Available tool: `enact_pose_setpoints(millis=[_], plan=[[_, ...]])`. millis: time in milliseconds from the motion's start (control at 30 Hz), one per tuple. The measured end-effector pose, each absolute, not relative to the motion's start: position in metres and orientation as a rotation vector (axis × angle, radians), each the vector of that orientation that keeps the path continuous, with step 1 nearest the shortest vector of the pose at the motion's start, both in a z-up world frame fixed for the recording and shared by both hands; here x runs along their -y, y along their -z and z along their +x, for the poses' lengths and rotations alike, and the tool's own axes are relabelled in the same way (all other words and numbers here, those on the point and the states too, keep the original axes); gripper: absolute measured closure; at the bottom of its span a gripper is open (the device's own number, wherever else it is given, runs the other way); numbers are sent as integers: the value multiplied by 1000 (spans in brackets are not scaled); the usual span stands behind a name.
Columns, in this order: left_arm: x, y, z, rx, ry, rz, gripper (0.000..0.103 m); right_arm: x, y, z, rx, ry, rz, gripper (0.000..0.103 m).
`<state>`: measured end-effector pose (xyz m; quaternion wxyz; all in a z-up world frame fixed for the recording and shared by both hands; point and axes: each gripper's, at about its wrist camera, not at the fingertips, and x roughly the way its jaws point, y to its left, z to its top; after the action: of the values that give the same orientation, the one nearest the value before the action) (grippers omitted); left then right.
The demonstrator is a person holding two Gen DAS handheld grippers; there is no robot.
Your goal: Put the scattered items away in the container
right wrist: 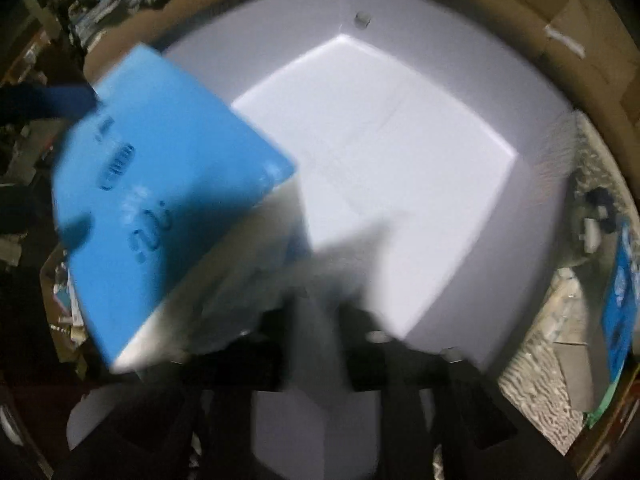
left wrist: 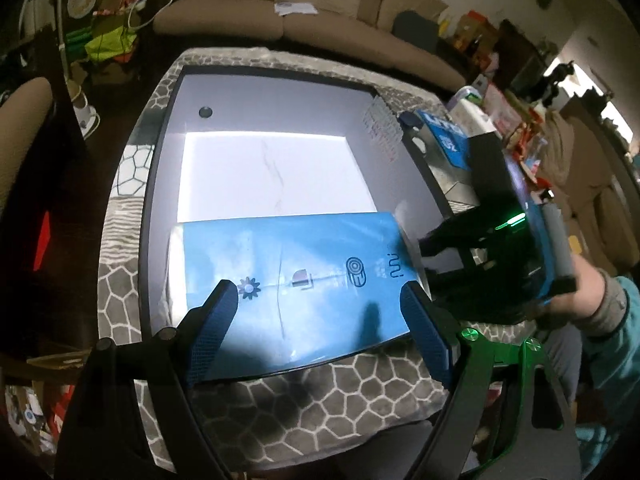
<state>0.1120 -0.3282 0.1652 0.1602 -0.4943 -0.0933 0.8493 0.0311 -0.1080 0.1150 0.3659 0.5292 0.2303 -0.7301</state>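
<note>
The light-blue box (left wrist: 292,280) lies tipped across the near rim of the white container (left wrist: 276,100), not fully down inside. The left gripper (left wrist: 324,328) hovers over it, jaws wide, holding nothing. The right gripper (left wrist: 440,256) sits at the box's edge; too blurred to read its grip. A silver pouch (left wrist: 444,152) waits outside, so tidying looks unfinished.

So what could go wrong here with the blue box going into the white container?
1. The blue box lies across the container's near rim, partly outside; it could tip back onto the patterned cloth.
2. The left claw is open, its pads clear of the box, so nothing steadies it.
3. The right-wrist view is blurred, so whether the right claw holds anything cannot be told.
</note>
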Motion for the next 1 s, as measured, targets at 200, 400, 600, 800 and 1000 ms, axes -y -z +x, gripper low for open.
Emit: enact_pose_setpoints(millis=[200, 400, 600, 800, 1000], plan=[[350, -168, 142, 197, -2526, -1292, 21, 89, -162, 58, -549, 1909, 1097, 42], [365, -156, 157, 162, -2516, -1290, 21, 96, -152, 83, -495, 1797, 1020, 30], [357, -149, 154, 109, -2489, -1297, 21, 109, -131, 93, -452, 1774, 1051, 36], [352, -149, 148, 63, -2488, -1295, 21, 108, -134, 82, -356, 1776, 1076, 39], [354, -155, 129, 72, -2507, -1289, 21, 101, -144, 65, -251, 1805, 1092, 41]])
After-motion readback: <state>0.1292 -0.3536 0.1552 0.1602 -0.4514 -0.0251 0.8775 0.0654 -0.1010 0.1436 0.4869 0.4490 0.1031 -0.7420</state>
